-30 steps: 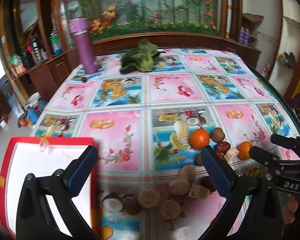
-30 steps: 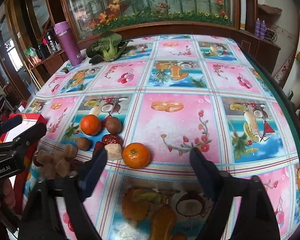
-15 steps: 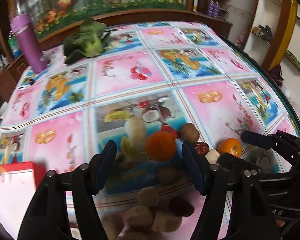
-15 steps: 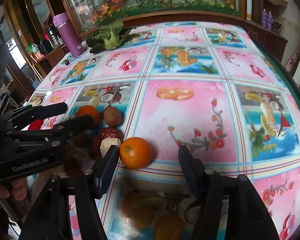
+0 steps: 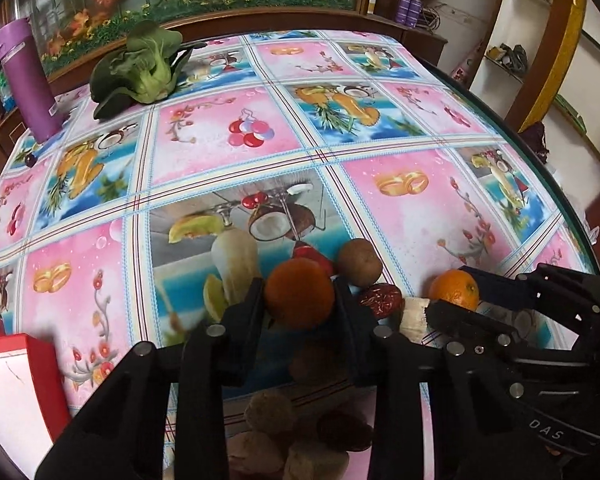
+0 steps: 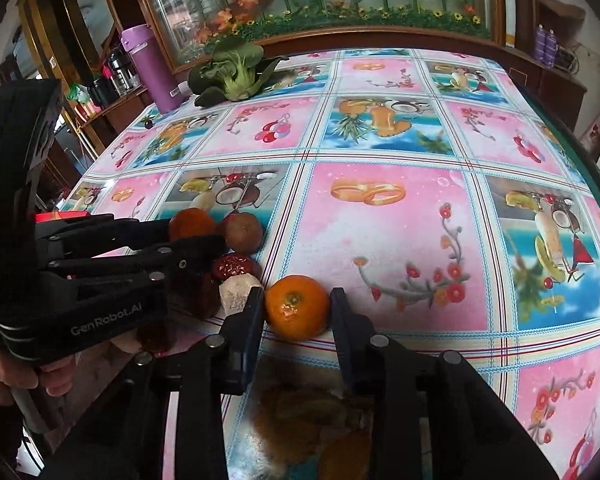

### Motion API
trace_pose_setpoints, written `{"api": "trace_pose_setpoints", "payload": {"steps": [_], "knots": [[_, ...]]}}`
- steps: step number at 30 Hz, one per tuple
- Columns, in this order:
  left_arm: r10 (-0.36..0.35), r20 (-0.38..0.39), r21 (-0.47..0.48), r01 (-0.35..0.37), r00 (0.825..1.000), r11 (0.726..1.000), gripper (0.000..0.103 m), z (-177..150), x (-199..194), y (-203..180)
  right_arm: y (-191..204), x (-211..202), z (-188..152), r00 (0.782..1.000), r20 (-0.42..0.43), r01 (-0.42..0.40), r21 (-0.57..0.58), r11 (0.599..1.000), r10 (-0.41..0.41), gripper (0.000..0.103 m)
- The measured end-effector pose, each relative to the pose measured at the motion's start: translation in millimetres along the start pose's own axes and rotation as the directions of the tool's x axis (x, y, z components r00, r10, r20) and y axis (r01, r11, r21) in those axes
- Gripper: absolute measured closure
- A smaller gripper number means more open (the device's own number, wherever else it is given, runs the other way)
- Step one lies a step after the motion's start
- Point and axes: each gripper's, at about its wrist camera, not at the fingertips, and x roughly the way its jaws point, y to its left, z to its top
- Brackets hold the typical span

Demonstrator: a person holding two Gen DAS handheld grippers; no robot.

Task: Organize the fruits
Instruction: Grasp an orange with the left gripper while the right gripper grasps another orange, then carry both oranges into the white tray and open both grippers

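Observation:
My left gripper (image 5: 299,300) is shut on a dark orange tangerine (image 5: 299,292) on the fruit-print tablecloth, one finger pressing each side. That gripper also reaches in from the left (image 6: 196,236) in the right wrist view. My right gripper (image 6: 297,308) is shut on a brighter tangerine (image 6: 298,306), (image 5: 454,290) near the table's front. Between the two lie a brown kiwi (image 5: 359,262), (image 6: 243,232), a red date (image 5: 381,300), (image 6: 236,266) and a white chunk (image 5: 414,314), (image 6: 239,292). Several brown lumps (image 5: 272,416) sit under the left gripper.
A red-rimmed white tray (image 5: 20,380) lies at the front left. A bok choy (image 5: 140,68) and a purple flask (image 5: 26,80) stand at the far left. The table's dark edge (image 5: 540,168) curves along the right. A hand (image 6: 24,376) holds the left gripper's handle.
Both grippers moved forward and narrowed from wide open onto their tangerines. The left one swung right, away from the red tray.

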Motion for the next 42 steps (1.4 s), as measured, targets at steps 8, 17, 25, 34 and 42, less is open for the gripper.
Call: {"api": "trace_pose_setpoints", "payload": {"steps": [8, 17, 25, 34, 42], "knots": [[0.02, 0.083, -0.052, -0.016, 0.996, 0.999, 0.068, -12.4, -44.2, 4.0, 0.8, -13.5, -0.8, 0.999, 0.045, 0.002, 0.022, 1.0, -0.003, 0.072], [0.167, 0.197, -0.233, -0.12, 0.966, 0.965, 0.068, -79.6, -148.5, 46.9, 77.0, -58.2, 9.3, 0.982, 0.122, -0.135, -0.104, 0.985, 0.147, 0.072], [0.387, 0.106, -0.396, -0.319, 0.916, 0.861, 0.067, -165.8, -195.8, 117.7, 207.7, -30.6, -6.5, 0.941, -0.013, -0.327, -0.279, 0.903, 0.337, 0.072], [0.481, -0.006, -0.485, -0.423, 0.876, 0.765, 0.067, -215.6, -197.0, 165.4, 289.3, 17.4, -40.8, 0.932, -0.173, -0.36, -0.37, 0.856, 0.317, 0.072], [0.494, -0.063, -0.492, -0.458, 0.867, 0.741, 0.066, -232.2, -191.1, 174.7, 303.4, 20.1, -63.0, 0.938, -0.209, -0.34, -0.388, 0.857, 0.278, 0.07]]}}
